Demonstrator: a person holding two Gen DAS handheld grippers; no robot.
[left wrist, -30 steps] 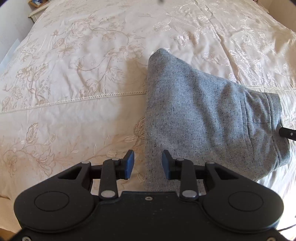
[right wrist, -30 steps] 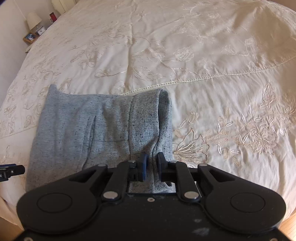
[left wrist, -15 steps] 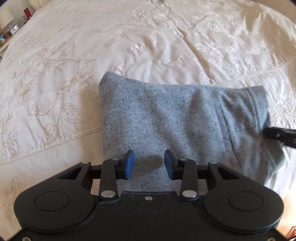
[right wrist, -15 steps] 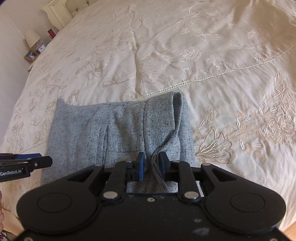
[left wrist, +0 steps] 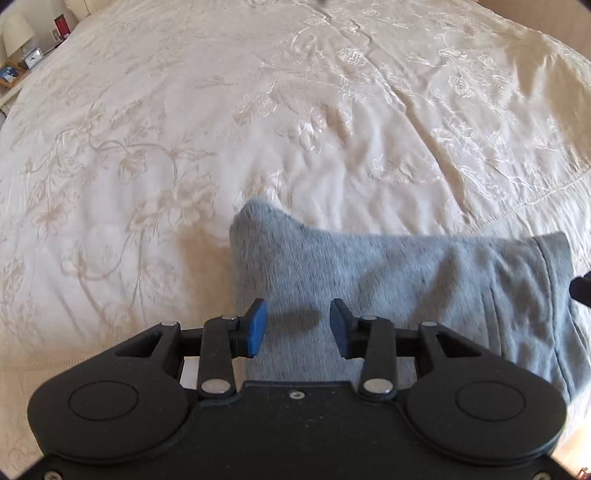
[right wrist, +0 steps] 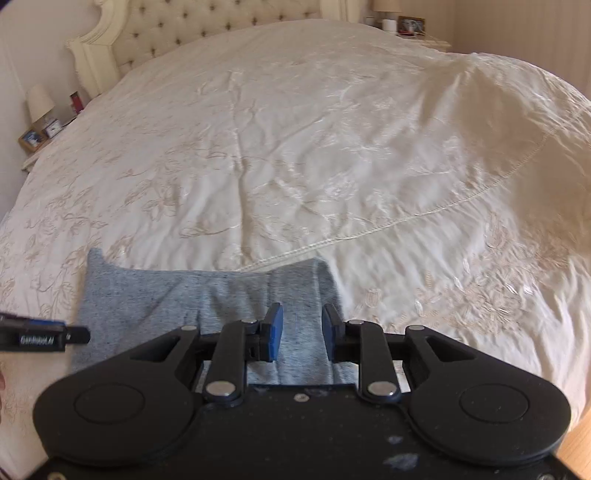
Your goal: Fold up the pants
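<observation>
The grey pants (left wrist: 406,280) lie folded into a compact rectangle on the cream bedspread near the bed's front edge; they also show in the right wrist view (right wrist: 184,295). My left gripper (left wrist: 298,326) is open and empty over the pants' left end. My right gripper (right wrist: 298,330) is open and empty over the waistband end at the right. The left gripper's tip (right wrist: 44,338) shows at the left edge of the right wrist view, and the right gripper's tip (left wrist: 581,288) at the right edge of the left wrist view.
The embroidered cream bedspread (right wrist: 314,166) covers the whole bed. A tufted headboard (right wrist: 184,29) stands at the far end. Nightstands with a lamp (right wrist: 38,103) and frames flank it. Wooden floor (right wrist: 580,435) shows at the lower right.
My right gripper has opened and let go of the waistband, then lifted and tilted up toward the headboard. My left gripper has swung right over the pants, staying open.
</observation>
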